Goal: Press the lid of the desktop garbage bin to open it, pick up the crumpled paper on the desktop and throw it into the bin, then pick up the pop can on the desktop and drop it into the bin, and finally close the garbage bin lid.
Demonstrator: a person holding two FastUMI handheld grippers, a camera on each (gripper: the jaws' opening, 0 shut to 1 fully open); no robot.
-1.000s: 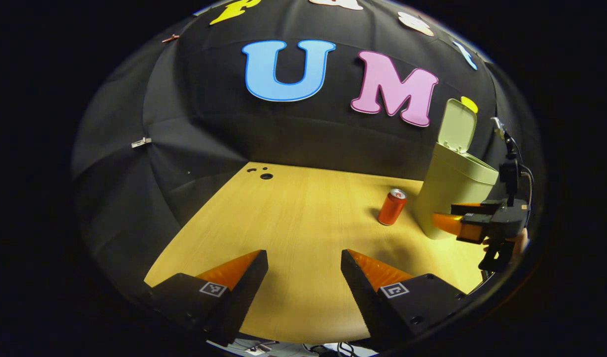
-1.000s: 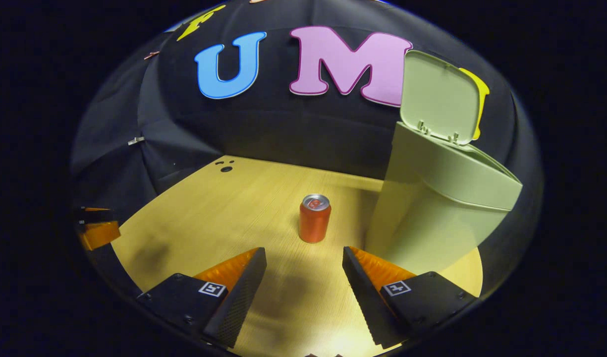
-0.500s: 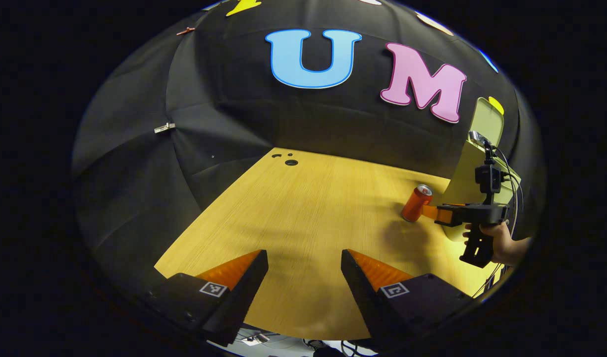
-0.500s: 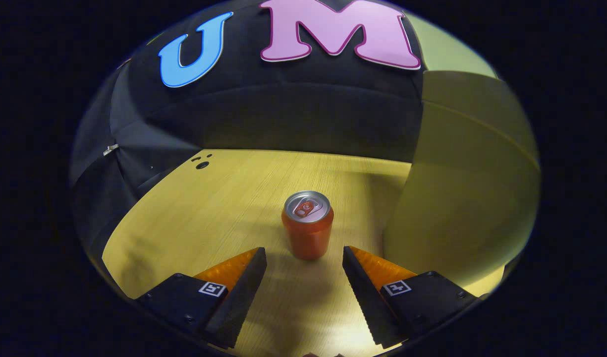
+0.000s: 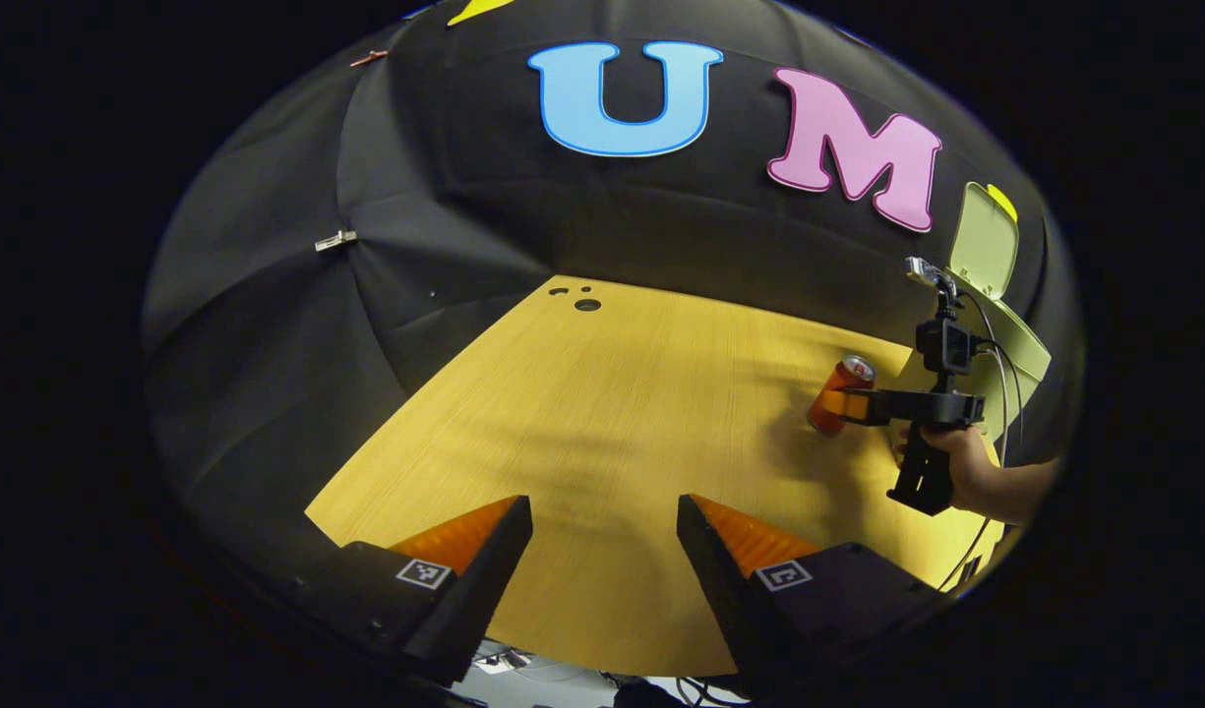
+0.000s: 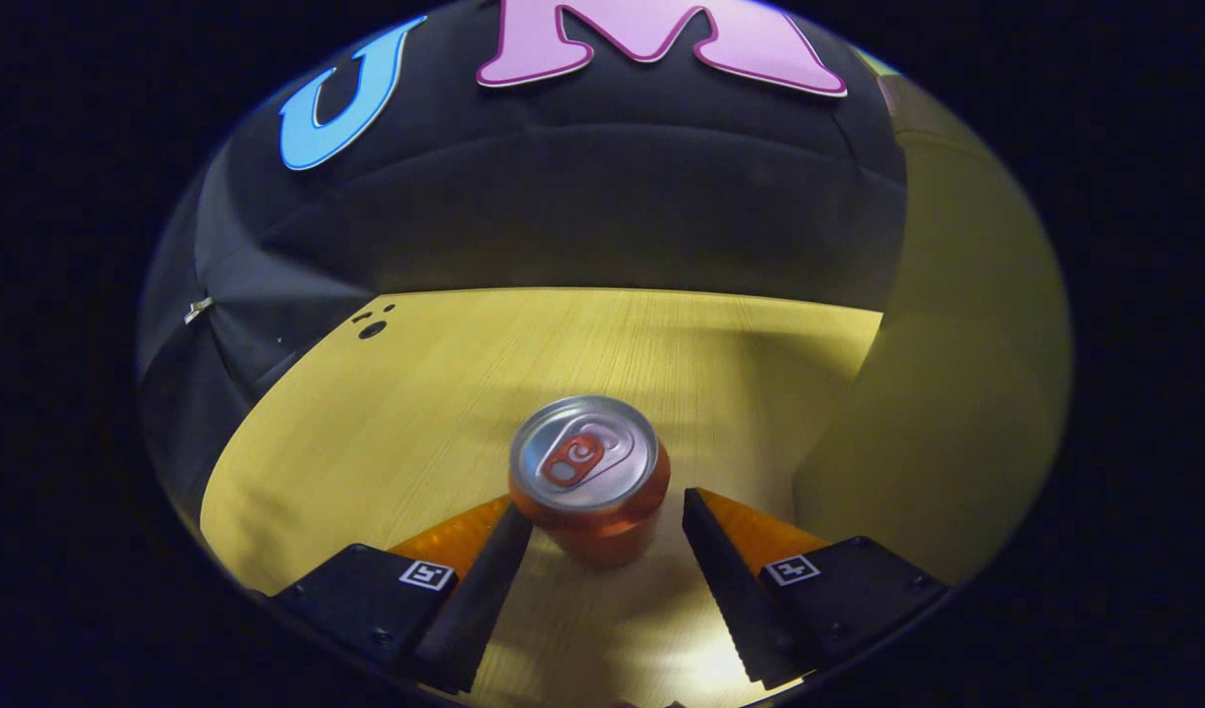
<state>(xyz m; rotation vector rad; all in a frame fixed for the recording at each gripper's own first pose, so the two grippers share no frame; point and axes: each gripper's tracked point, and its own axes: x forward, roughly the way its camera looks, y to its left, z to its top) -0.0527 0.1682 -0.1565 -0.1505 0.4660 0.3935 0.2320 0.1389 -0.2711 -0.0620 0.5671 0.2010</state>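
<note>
In the right gripper view, the right gripper (image 6: 607, 536) has its jaws spread apart at the bottom centre of the frame, with the orange pop can (image 6: 589, 479) standing upright between the fingertips; the left tip looks to be at the can's side, the right tip just clear of it. The pale green garbage bin (image 6: 956, 374) rises along the right edge, on the wooden desktop (image 6: 445, 393). In the left gripper view, the left gripper (image 5: 604, 551) hangs with its jaws apart over bare desktop at lower centre, well apart from the can at centre right. There a hand (image 5: 961, 462) holds the right gripper at the can, with the bin's lid (image 5: 984, 241) raised behind it at the upper right.
</note>
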